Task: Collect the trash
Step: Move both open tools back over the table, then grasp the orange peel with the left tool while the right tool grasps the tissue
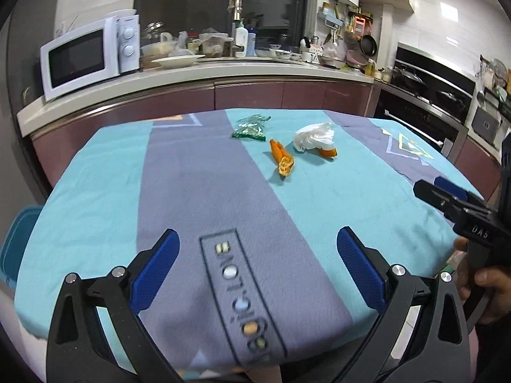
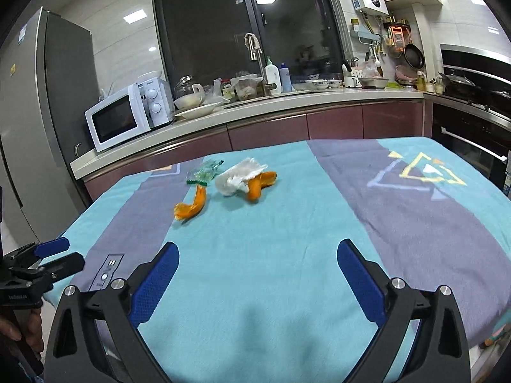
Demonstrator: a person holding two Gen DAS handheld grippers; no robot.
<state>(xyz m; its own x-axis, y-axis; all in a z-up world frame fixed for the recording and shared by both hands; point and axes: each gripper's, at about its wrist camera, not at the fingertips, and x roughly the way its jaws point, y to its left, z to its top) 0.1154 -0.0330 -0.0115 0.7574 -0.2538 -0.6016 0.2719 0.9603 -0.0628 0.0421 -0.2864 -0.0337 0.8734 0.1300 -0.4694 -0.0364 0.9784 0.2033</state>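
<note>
The right gripper (image 1: pixel 447 196) carries the white marking "DAS" on its black body. Lettering on the tablecloth (image 1: pixel 95 191) label strip is blurred (illegible); small print on the left gripper (image 2: pixel 60 253) body likewise.

On the cloth-covered counter (image 2: pixel 287 239) lie four pieces of trash: two orange peels, one (image 2: pixel 191 205) lying apart and one (image 2: pixel 260 185) partly under the single crumpled white tissue (image 2: pixel 238 175), plus one green wrapper (image 2: pixel 204 174). Two hand-held grippers show, the left (image 1: pixel 255 249) and the right (image 2: pixel 257 260). Behind stands one white microwave (image 2: pixel 127 115).
</note>
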